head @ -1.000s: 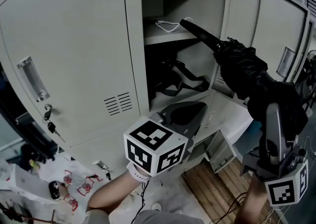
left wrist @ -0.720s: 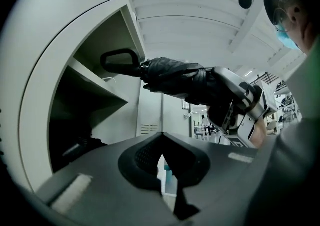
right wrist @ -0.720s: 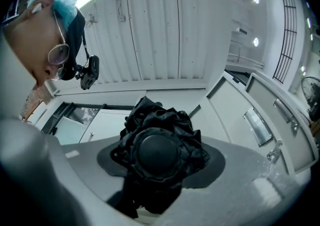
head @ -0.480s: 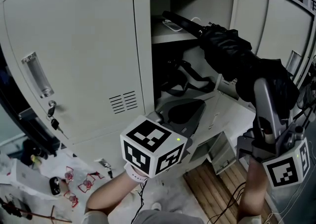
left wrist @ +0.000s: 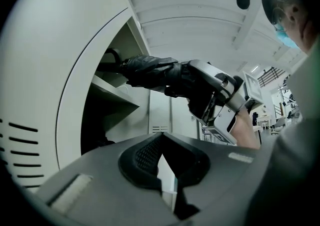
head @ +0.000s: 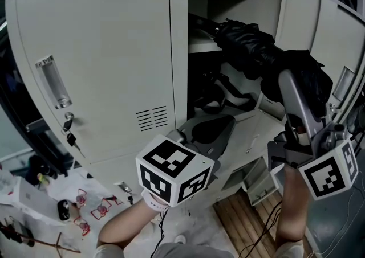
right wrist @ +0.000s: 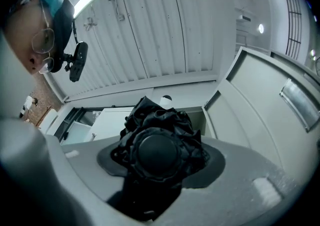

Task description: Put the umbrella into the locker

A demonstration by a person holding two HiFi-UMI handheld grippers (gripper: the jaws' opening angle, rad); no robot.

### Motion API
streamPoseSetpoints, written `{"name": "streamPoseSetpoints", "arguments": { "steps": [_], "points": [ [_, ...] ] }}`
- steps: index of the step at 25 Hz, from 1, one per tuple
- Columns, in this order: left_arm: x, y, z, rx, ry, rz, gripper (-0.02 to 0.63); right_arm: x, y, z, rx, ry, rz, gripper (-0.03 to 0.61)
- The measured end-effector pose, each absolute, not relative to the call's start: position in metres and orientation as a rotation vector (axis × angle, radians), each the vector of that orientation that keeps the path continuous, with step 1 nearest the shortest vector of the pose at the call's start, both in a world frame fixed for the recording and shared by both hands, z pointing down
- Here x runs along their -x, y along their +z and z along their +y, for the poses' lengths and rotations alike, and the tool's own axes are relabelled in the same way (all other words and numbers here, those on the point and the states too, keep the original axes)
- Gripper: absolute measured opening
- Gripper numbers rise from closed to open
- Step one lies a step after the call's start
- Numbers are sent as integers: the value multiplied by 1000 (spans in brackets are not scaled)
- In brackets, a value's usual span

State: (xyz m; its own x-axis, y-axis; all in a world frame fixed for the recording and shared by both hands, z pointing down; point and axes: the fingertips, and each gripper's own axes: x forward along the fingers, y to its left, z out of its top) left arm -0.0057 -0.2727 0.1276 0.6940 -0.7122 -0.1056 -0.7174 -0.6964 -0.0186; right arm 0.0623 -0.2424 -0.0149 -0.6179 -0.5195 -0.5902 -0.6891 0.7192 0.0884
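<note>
From the head view, the right gripper [head: 289, 89] is clamped on the rear part of a folded black umbrella [head: 251, 46]. The umbrella slants up and to the left, so its front end has passed through the open front of the locker [head: 178, 52] and lies just above the inner shelf [head: 202, 47]. The bulk of the bunched fabric is outside. The right gripper view adds what the head view cannot show: the umbrella [right wrist: 157, 152] seen end-on, its round cap facing the camera, and the two jaws held apart by it and pressing on the crumpled cloth from both sides. That view also shows an open grey door [right wrist: 280, 115] at its right. The left gripper [head: 219, 126] sits lower and nearer the person, with its marker cube [head: 171, 171] in the foreground and its tips aimed at the lower part of the opening. Its own view shows the jaws brought together with nothing between them. Beyond them the same view gives a side-on look at the umbrella [left wrist: 150, 68], carried by the other gripper [left wrist: 210, 95], with its tip over the edge of the shelf [left wrist: 112, 90]. Only the head view shows the dark straps [head: 228, 94] lying below the shelf, and the keys [head: 69, 131] hanging from the closed door at the left.
</note>
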Motion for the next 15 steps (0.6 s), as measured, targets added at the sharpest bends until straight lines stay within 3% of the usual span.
{"name": "streamPoseSetpoints", "arguments": {
  "steps": [15],
  "points": [
    [20,123,-273,2799,147,1254,17,-7,-51,-281,828,409,2461,253]
  ]
}}
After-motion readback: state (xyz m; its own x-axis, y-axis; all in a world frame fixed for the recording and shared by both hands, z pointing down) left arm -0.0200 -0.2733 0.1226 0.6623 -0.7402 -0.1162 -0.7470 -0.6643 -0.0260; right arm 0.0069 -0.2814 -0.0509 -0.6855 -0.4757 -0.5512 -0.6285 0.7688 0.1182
